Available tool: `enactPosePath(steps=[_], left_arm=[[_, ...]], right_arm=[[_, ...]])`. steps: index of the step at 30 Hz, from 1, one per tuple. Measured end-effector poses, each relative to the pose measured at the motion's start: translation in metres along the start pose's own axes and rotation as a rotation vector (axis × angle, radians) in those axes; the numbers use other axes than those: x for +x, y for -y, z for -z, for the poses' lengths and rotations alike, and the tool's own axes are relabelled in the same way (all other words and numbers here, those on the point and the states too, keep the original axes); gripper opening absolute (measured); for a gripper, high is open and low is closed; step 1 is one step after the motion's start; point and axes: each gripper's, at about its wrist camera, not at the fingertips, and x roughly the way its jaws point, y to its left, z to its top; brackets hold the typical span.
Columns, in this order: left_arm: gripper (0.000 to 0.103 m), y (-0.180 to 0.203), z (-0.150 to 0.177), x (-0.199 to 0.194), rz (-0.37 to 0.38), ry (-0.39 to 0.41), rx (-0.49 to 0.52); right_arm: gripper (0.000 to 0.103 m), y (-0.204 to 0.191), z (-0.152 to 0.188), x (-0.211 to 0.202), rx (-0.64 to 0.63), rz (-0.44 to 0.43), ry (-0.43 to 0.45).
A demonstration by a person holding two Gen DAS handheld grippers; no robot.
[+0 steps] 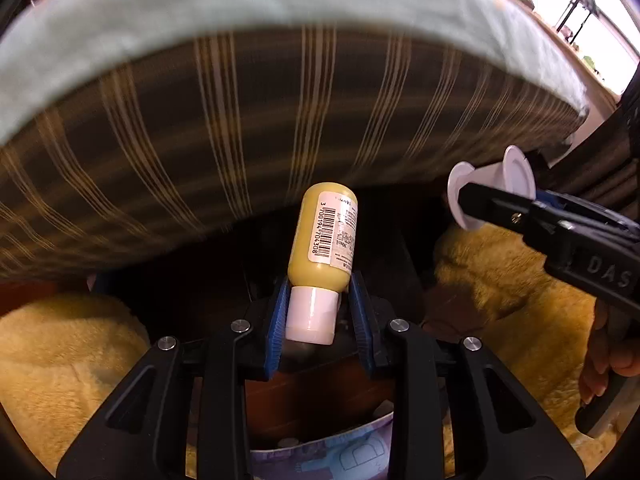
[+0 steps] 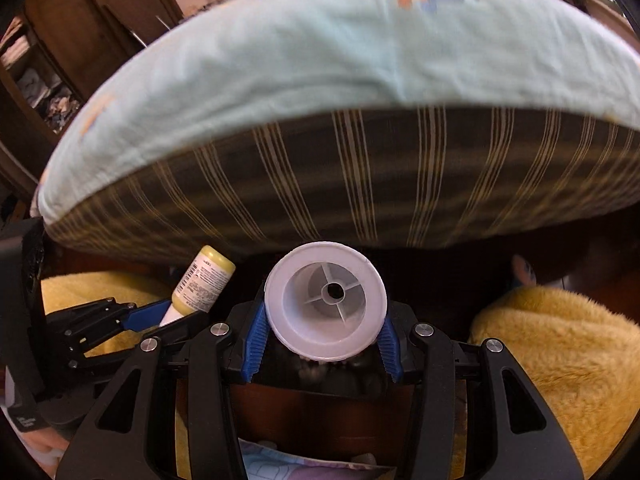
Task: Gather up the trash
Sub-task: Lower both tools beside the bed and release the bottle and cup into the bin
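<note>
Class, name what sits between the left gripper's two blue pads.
The white cap of the yellow bottle sits clamped between the left gripper pads, shown in the left wrist view.

My left tongs point(image 1: 318, 320): black plastic linkage arms, round silver screw heads, ribbed blue pads point(image 1: 278, 326). My right tongs point(image 2: 326, 334): same build; from the left view, pale raised lettering "DAS" on the black body. Bare skin on my right hand point(image 1: 604, 354).

I see a striped mattress point(image 2: 360, 184) under a pale green sheet point(image 2: 300, 60). Yellow fluffy rugs point(image 2: 560, 360) lie on the floor below.
</note>
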Motion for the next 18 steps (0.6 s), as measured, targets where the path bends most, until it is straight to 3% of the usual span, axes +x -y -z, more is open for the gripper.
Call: enactPosePath(steps=[6, 18], left_arm=[[0.029, -0.002, 0.004, 0.030, 0.000, -0.082, -0.001], [0.029, -0.011, 0.004, 0.044, 0.013, -0.118, -0.007]], right_arm=[[0.048, 0.002, 0.008, 0.023, 0.003, 0.003, -0.063], [0.052, 0.004, -0.004, 0.053, 0.025, -0.012, -0.125]])
